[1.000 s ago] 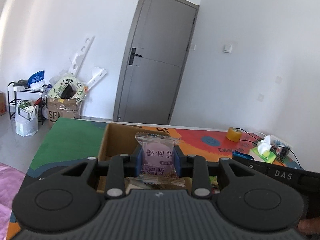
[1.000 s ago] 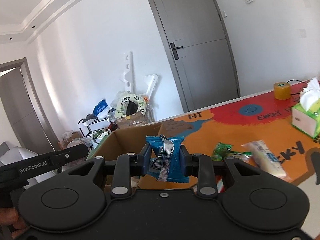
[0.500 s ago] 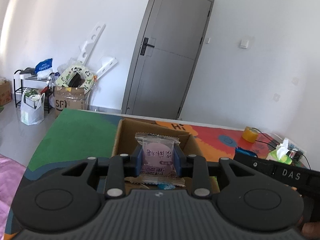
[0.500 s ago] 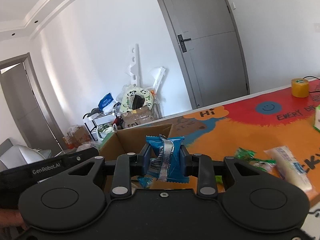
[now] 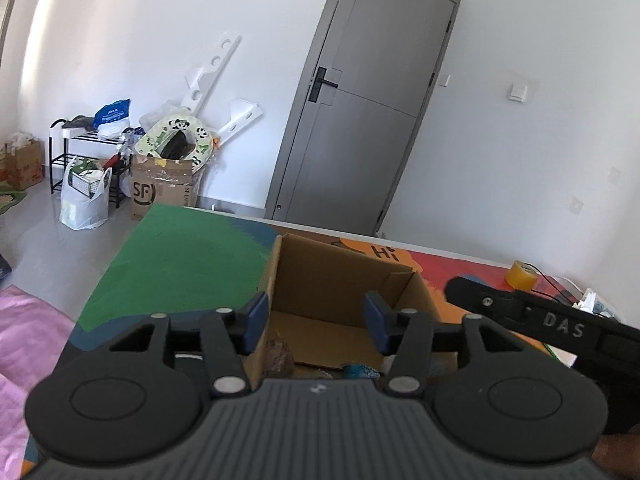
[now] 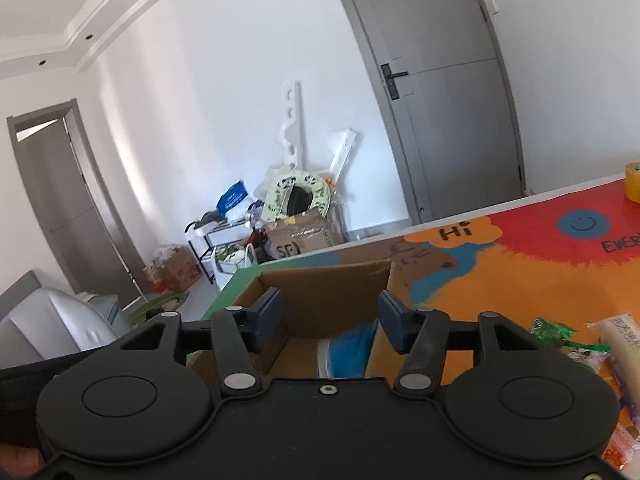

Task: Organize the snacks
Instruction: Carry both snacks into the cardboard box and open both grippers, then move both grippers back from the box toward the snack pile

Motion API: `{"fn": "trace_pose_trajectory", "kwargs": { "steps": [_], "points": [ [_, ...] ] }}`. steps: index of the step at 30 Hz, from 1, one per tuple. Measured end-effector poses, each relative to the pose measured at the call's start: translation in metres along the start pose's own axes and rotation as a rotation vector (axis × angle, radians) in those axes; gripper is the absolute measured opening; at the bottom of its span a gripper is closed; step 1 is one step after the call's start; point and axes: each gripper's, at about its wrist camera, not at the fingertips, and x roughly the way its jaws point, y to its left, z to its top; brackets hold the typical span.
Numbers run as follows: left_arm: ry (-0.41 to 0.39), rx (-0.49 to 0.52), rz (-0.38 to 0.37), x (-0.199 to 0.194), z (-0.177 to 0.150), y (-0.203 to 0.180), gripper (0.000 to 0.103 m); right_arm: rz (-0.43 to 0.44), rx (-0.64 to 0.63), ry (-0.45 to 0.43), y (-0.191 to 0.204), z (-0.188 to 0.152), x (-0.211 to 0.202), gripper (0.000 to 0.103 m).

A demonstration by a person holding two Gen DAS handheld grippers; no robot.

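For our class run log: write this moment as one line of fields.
left gripper: jaws just opened, empty | right gripper: jaws just opened, empty | cardboard box: below both | blue snack packet: dropping in

"DAS" on right tool (image 5: 560, 326), "Hi" on tablecloth (image 6: 454, 233), "SF" on floor box (image 5: 145, 191)

left tongs (image 5: 316, 322): opened, pink packet gone | right tongs (image 6: 329, 322): opened, blue packet (image 6: 348, 350) dropping into box (image 6: 332, 284)

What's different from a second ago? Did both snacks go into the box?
Both let go. The left gripper has just been opening; its pink packet is gone from between the fingers. The right gripper has just been opening too; a blurred blue packet is dropping into the cardboard box. Both grippers came closer over the box. Snacks on the table and the tape roll stayed.
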Motion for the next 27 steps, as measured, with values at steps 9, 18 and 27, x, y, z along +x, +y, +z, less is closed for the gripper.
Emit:
{"fn": "trace_pose_trajectory", "kwargs": {
  "steps": [9, 18, 27],
  "points": [
    [0.012, -0.018, -0.006, -0.003, -0.003, -0.012, 0.073, -0.063, 0.051, 0.017, -0.025, -0.013, -0.03, 0.07],
    [0.014, 0.01, -0.019, -0.015, -0.016, -0.036, 0.088, -0.115, 0.098, 0.006, -0.047, -0.028, -0.064, 0.087],
    [0.02, 0.022, -0.037, -0.025, -0.03, -0.06, 0.092, -0.162, 0.104, 0.04, -0.067, -0.044, -0.089, 0.087]
  ]
}}
